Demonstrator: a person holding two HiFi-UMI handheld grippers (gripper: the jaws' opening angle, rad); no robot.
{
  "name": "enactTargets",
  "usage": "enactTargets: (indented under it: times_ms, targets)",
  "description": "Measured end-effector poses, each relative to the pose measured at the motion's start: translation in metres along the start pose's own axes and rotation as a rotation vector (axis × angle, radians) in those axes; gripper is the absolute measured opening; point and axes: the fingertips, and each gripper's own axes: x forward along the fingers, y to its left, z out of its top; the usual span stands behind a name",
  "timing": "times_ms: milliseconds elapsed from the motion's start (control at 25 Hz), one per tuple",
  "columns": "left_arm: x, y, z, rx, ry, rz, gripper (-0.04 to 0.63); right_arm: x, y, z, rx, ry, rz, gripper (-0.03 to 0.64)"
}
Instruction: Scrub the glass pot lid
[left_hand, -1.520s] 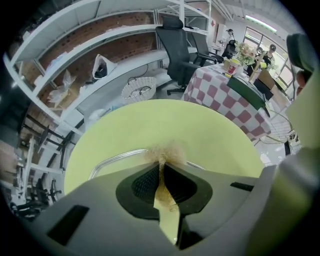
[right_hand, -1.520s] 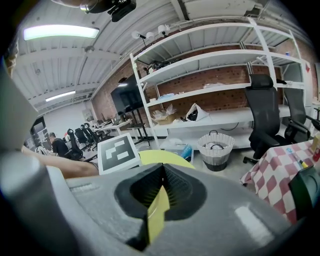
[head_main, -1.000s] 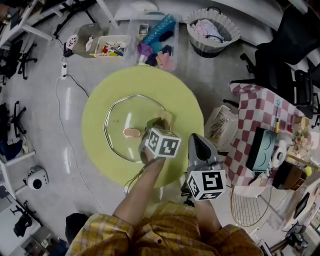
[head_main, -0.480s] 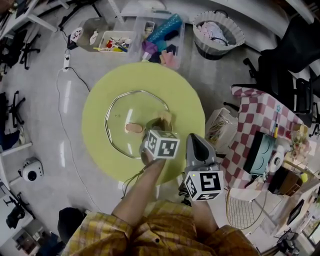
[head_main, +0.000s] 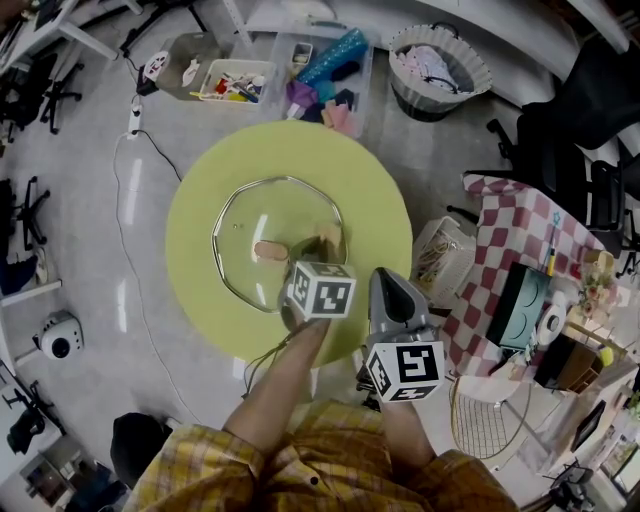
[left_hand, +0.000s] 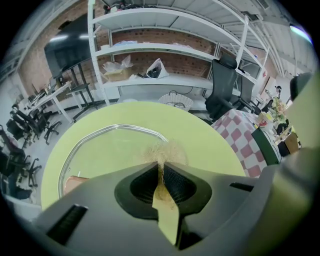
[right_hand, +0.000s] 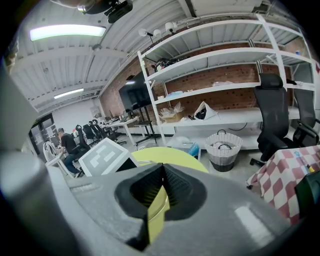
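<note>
The glass pot lid lies flat on the round green table, its tan knob near the middle. My left gripper is shut on a tan fibrous scrubber that rests on the lid's right part, close to the rim. The left gripper view shows the scrubber pinched between the jaws over the lid. My right gripper hovers at the table's near right edge, off the lid. In its own view the right gripper is shut with nothing in it.
Clear bins of toys and a laundry basket stand on the floor beyond the table. A checkered table with items is to the right, a wire basket below it. A cable runs along the floor at left.
The left gripper has slid the scrubber a little toward the lid's knob. The right gripper has stayed beside the table's edge.
</note>
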Motion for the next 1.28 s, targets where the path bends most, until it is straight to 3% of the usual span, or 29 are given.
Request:
enactTargets:
  times_ms: [400,1280]
  targets:
    - [-0.012,0.011,-0.009,-0.038,-0.016,-0.003,0.028,-0.002,0.016,-0.002,-0.016,0.004,0.009,-0.003]
    - [-0.032,0.026,-0.041,0.032,-0.021,0.039,0.028,-0.012,0.042,-0.007,-0.039,0.003,0.021,-0.003]
